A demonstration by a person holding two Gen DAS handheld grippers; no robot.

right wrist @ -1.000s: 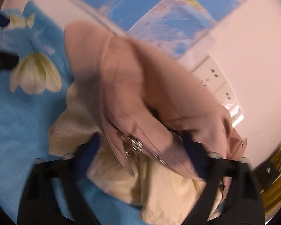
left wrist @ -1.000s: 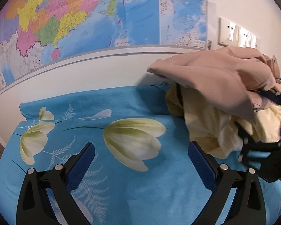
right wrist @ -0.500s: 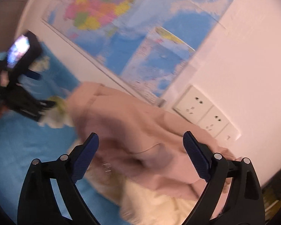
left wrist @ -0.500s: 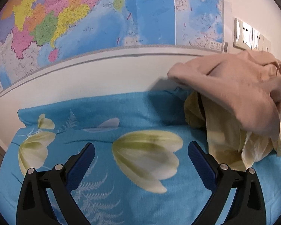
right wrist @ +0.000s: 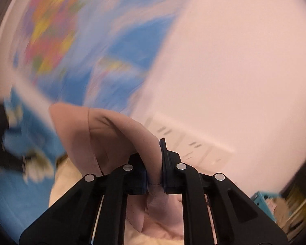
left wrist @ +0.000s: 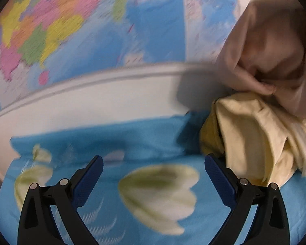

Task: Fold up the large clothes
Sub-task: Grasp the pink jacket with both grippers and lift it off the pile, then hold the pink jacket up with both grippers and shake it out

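A soft, limp pinkish-beige garment [right wrist: 104, 140] hangs bunched above a crumpled pale-yellow garment [left wrist: 255, 134] at the wall end of a blue tulip-print bedspread [left wrist: 132, 143], a thick fold pinched between the closed fingers of the right gripper [right wrist: 154, 175]. Light and floppy, it would likely handle best if held by a hem or shoulder seam. The left gripper [left wrist: 153, 181] hovers with fingers spread, empty, below a wall map [left wrist: 91, 30].

Wall map [right wrist: 87, 47] smeared by blur (sockets [right wrist: 185, 143] too).
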